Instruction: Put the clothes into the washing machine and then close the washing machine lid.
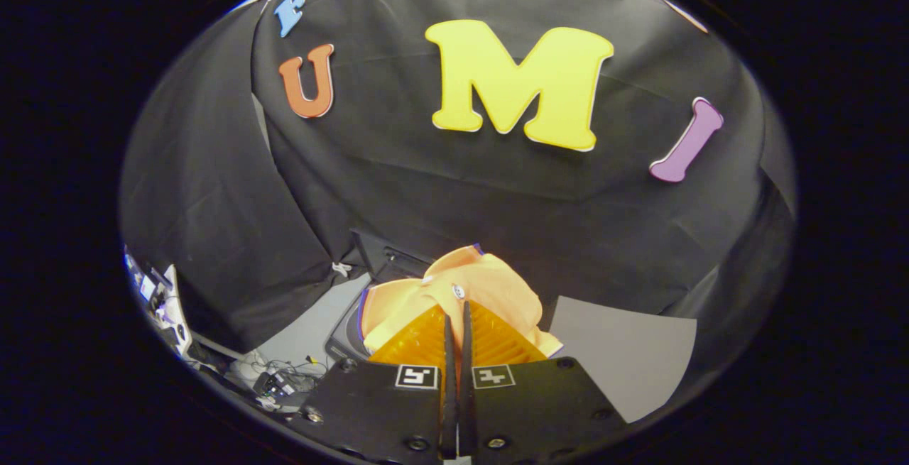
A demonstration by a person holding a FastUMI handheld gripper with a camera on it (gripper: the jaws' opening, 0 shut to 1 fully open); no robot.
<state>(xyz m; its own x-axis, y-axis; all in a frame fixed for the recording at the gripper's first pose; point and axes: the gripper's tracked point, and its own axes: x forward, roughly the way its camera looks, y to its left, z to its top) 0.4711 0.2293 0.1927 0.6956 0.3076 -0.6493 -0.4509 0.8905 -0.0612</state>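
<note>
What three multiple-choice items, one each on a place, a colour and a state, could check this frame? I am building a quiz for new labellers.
1. Where is the garment?
A. At and just beyond the fingertips, over the washing machine
B. On the grey board to the side
C. Among the cables

2. What colour is the garment?
A. Green
B. Orange
C. White

3. How do the gripper's fingers stand?
A. Wide apart
B. Closed together, pinching cloth
C. Around the cables

Answers:
1 A, the orange garment bunches at the tips above the dark washing machine.
2 B, its cloth is plainly orange.
3 B, the gripper has its fingers nearly touching, with the cloth gathered between them.
</note>
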